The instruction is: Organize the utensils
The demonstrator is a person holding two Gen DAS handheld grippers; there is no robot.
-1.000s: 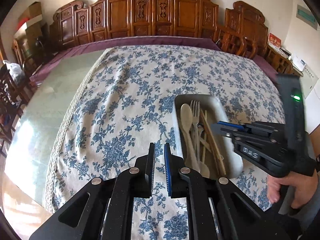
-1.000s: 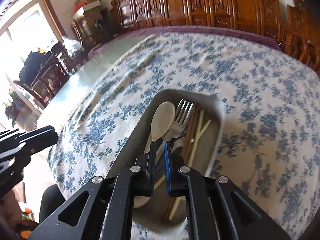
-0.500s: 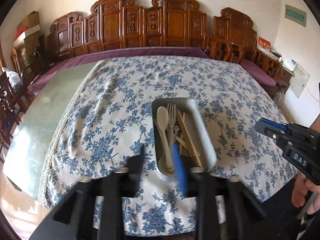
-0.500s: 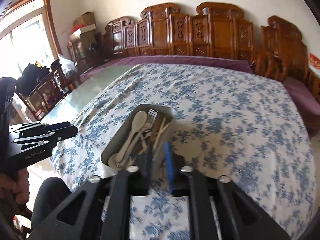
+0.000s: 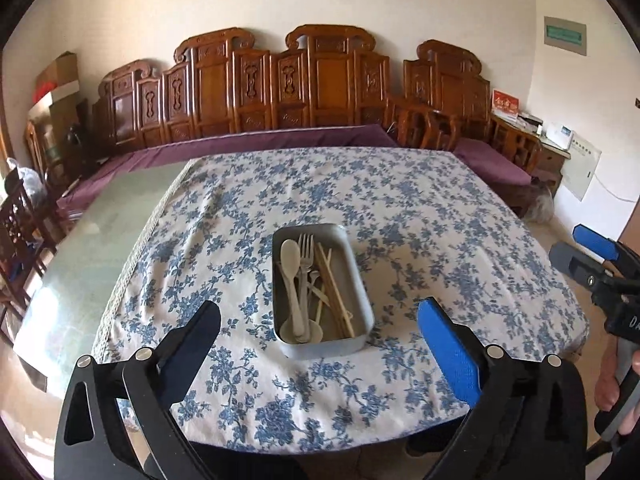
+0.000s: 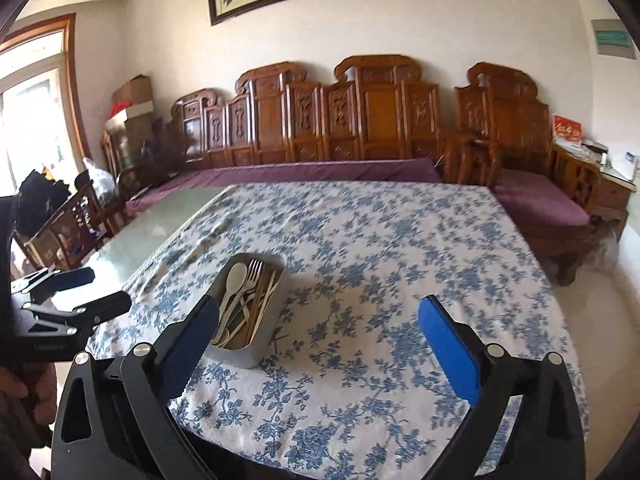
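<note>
Utensils all look gathered in the grey tray (image 5: pixel 362 280) now: a pale spoon (image 5: pixel 291 276), a metal fork (image 5: pixel 307 254) and a bundle of wooden chopsticks (image 5: pixel 334 292), lying lengthwise side by side, with a second pale spoon bowl showing at the near end. The tray sits on the near part of the surface (image 5: pixel 440 216), on the blue-flowered tablecloth, roughly centered between left and right.

Both sets of tongs are wide open with nothing between them. The left tongs (image 5: pixel 318 340) have just been spreading apart and hang above the near edge of the surface, pointed down at the tray but well clear of it. The right tongs (image 6: pixel 318 332) have just opened too, and they're off to the right and nearer than the tray, also touching nothing. From the left camera you can see the right tongs way over at the right edge, with a hand (image 5: pixel 616 392) on the grip.

My read: the sorting step is basically done. I can't spot any loose utensil out on the cloth or on the bare glass strip at the left. So the next move probably calls for nothing more than a check of the surface for stragglers; if one turns up, close in low and pinch it across the handle.
</note>
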